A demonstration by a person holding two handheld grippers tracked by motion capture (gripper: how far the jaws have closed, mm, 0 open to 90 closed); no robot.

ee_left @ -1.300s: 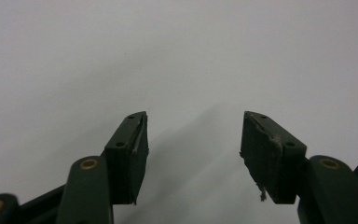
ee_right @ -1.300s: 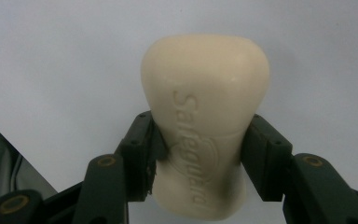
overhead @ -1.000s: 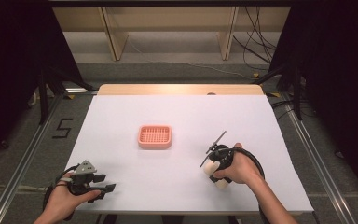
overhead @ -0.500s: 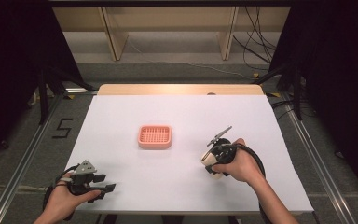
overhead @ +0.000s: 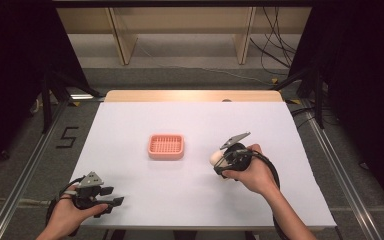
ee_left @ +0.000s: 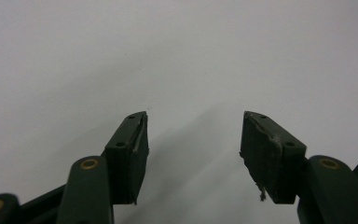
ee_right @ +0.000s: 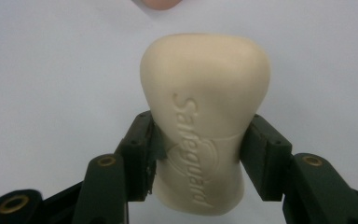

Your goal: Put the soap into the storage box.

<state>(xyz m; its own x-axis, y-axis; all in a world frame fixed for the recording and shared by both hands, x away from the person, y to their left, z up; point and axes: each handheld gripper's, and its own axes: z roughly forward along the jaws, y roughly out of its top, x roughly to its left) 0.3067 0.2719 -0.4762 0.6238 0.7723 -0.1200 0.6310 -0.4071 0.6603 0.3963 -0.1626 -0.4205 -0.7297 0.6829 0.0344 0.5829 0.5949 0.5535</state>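
Between the pads [ee_right: 145, 154] of the right gripper [ee_right: 198, 158], a cream soap bar [ee_right: 204, 116] sits clamped at its narrow waist, lifted above the white table [overhead: 190, 125] to the right of the pink dish [overhead: 166, 146]. Hard, smooth and likely slick, the bar looks light; the waisted middle offers the surest hold. Near the front edge, the left gripper [ee_left: 193, 154] rests with jaws apart, holding nothing.

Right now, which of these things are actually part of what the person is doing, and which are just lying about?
In use:
- bar of soap, clamped in the right gripper
- pink soap dish, likely where it goes

Lying about:
- left gripper, jaws open, idle at the table's near corner
- cables on the floor behind
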